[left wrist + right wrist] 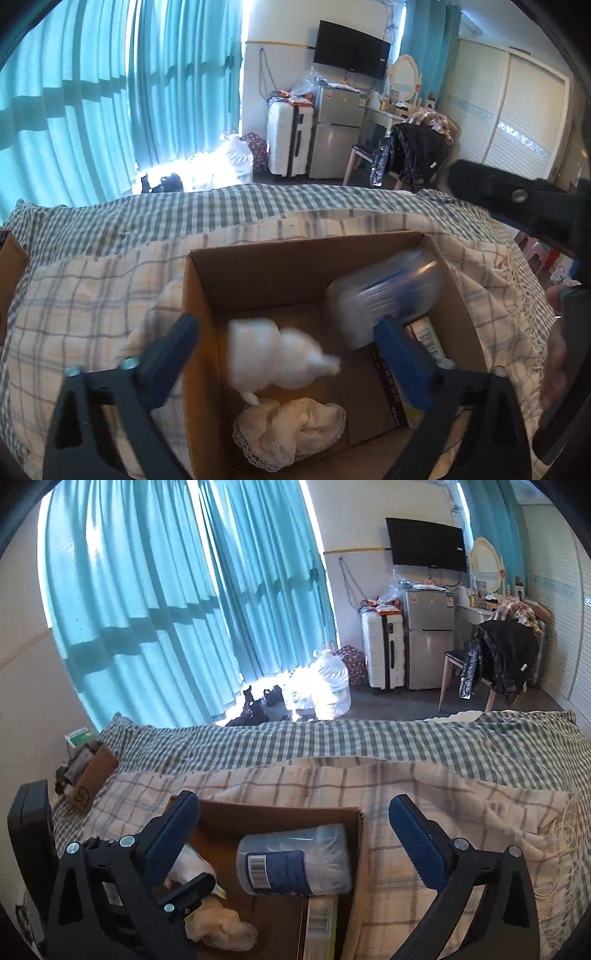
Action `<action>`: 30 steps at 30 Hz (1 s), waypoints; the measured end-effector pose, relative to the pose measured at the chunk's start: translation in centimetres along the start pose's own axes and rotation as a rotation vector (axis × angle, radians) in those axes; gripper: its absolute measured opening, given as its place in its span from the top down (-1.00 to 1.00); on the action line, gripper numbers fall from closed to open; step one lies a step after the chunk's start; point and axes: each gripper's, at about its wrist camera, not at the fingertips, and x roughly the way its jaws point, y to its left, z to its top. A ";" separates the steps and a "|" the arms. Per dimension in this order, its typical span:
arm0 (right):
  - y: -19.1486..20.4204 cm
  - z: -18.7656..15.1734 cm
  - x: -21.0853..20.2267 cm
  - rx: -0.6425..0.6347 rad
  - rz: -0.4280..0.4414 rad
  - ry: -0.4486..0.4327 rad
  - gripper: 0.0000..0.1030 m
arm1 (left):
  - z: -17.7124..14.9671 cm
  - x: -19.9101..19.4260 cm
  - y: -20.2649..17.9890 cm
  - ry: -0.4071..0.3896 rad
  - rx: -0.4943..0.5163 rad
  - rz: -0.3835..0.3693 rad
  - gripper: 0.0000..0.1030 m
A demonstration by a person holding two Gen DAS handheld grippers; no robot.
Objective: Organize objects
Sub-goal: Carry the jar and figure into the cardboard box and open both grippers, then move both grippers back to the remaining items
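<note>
An open cardboard box sits on the bed's plaid blanket. Inside, a blurred white fluffy toy is in mid-air between my left fingers. A clear plastic pack with a blue label lies blurred at the box's right; it also shows in the right wrist view. A cream lace cloth lies on the box bottom. My left gripper is open above the box. My right gripper is open and empty over the box's right edge.
A book and small carton lie in the box under the pack. A second cardboard box with clutter sits at the bed's left. Beyond the bed are teal curtains, water jugs, a suitcase, a fridge and a chair.
</note>
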 end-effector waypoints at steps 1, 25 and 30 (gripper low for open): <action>-0.2 0.2 -0.7 -0.005 0.008 -0.002 -0.99 | 0.1 -0.5 -0.1 -0.006 -0.001 0.000 -1.00; 6.8 -2.6 -30.0 -0.227 -0.041 -0.117 -0.99 | -5.0 -26.7 -5.1 -0.234 -0.002 0.061 -1.00; 8.4 -5.0 -32.7 -0.287 -0.045 -0.119 -0.99 | -7.7 -27.7 -4.5 -0.232 -0.045 0.068 -1.00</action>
